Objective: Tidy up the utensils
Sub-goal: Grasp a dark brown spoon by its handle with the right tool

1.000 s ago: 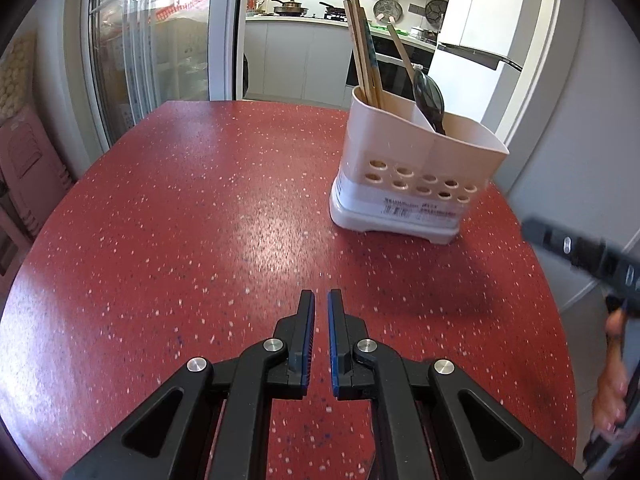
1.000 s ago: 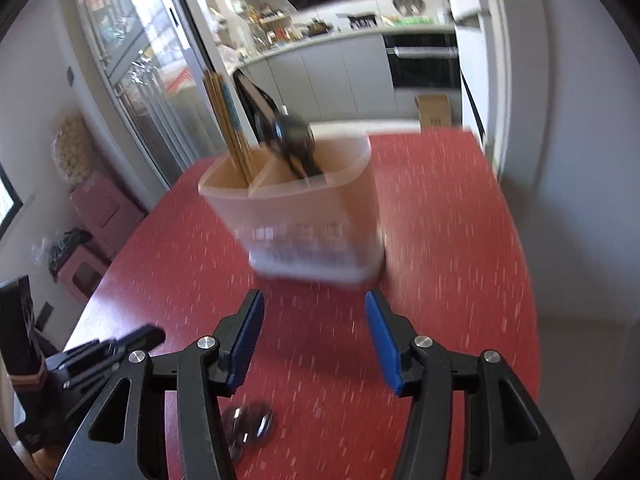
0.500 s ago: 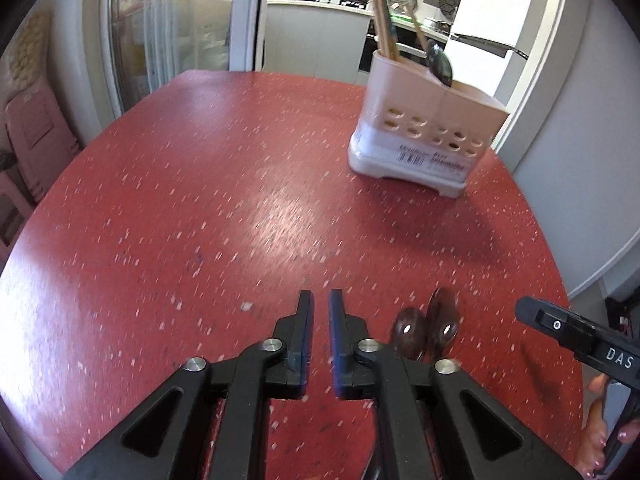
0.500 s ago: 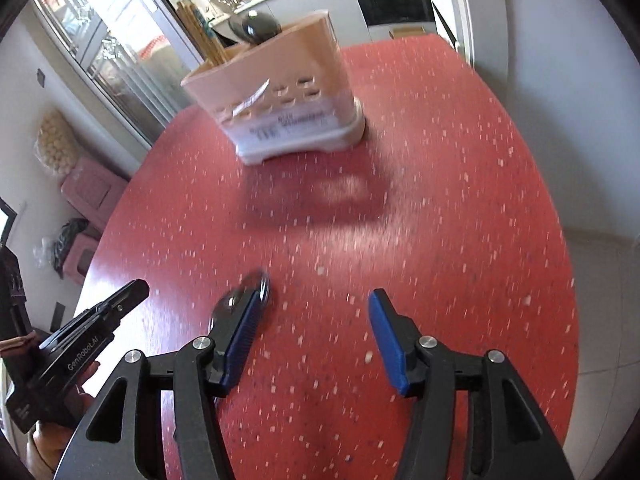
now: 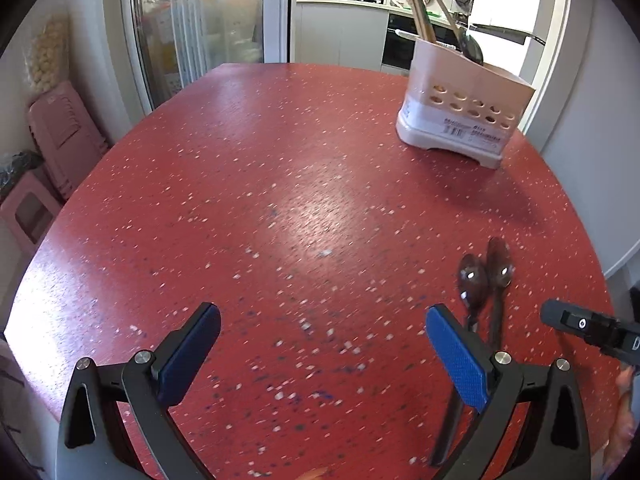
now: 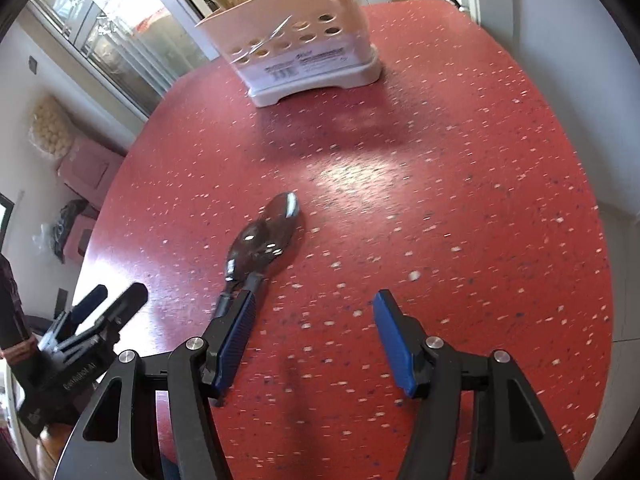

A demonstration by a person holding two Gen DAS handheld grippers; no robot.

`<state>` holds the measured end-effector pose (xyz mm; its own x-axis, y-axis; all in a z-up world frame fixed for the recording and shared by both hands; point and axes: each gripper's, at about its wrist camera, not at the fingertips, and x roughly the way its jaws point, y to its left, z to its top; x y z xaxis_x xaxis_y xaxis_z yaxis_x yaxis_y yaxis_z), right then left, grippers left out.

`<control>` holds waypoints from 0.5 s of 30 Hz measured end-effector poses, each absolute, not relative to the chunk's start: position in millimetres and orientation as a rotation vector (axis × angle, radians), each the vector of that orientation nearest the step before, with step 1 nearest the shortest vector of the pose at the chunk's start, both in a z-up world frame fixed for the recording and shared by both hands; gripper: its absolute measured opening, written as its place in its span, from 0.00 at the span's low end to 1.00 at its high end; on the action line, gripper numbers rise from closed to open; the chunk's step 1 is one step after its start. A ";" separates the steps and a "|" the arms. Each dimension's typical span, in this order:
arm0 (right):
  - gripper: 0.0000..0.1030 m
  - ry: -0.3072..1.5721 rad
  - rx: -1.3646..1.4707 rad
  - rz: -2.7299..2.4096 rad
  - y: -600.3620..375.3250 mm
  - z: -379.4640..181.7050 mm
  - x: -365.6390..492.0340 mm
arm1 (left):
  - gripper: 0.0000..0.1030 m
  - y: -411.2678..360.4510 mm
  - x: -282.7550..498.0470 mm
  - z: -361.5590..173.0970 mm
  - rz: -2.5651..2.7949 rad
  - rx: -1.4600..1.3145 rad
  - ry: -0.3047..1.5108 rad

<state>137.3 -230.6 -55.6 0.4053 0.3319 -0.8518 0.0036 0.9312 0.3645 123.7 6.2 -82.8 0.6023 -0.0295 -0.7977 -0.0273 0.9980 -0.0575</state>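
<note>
Two dark spoons point(image 5: 486, 276) lie side by side on the red speckled table point(image 5: 280, 200), bowls pointing away; they also show in the right wrist view point(image 6: 260, 240). A beige utensil holder point(image 5: 464, 108) with chopsticks and a dark ladle stands at the far right, also in the right wrist view point(image 6: 304, 48). My left gripper point(image 5: 324, 344) is open and empty, its right finger beside the spoon handles. My right gripper point(image 6: 314, 332) is open and empty, its left finger over the spoon handles.
The table's rounded edge runs close on the right by a white wall point(image 5: 600, 120). Pink stools point(image 5: 60, 140) stand on the floor at left. A kitchen and glass door lie behind the table.
My left gripper has opened wide from shut. Both grippers have pulled back from the holder, and the two spoons have come into view by the fingers.
</note>
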 end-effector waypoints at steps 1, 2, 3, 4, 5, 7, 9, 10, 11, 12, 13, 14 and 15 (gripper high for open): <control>0.63 1.147 0.344 0.219 -227.2 -55.8 138.3 | 1.00 8.0 122.4 -83.4 0.002 -0.064 0.926; 0.63 1.152 0.355 0.227 -223.9 -56.2 139.6 | 1.00 10.1 122.1 -84.9 0.009 -0.062 0.929; 0.63 1.158 0.360 0.230 -220.9 -56.6 140.6 | 1.00 12.3 122.1 -86.4 0.014 -0.065 0.932; 0.63 1.167 0.364 0.231 -217.4 -57.7 143.0 | 1.00 13.6 120.6 -84.5 0.019 -0.067 0.933; 0.63 1.175 0.362 0.233 -213.3 -58.7 144.7 | 1.00 14.8 119.5 -84.6 0.029 -0.068 0.933; 0.62 1.183 0.346 0.231 -206.9 -60.2 149.0 | 1.00 17.4 115.1 -83.8 0.043 -0.064 0.931; 0.58 1.191 0.330 0.228 -200.2 -61.2 151.9 | 1.00 20.5 112.9 -84.1 0.048 -0.060 0.932; 0.56 1.196 0.325 0.224 -196.3 -61.7 153.7 | 1.00 21.9 112.0 -84.4 0.050 -0.060 0.934; 0.53 1.204 0.320 0.219 -193.0 -62.7 155.7 | 1.00 22.6 111.5 -83.7 0.050 -0.061 0.937; 0.51 1.210 0.316 0.216 -190.6 -64.1 155.9 | 1.00 24.0 112.3 -83.7 0.043 -0.065 0.941; 0.48 1.208 0.306 0.207 -187.3 -63.7 157.5 | 1.00 25.5 112.6 -84.3 0.026 -0.071 0.949; 0.45 1.211 0.292 0.197 -183.9 -63.3 159.2 | 1.00 26.6 113.0 -84.6 0.016 -0.073 0.954; 0.43 1.211 0.280 0.188 -181.4 -62.9 160.1 | 1.00 26.9 112.0 -84.7 0.014 -0.071 0.954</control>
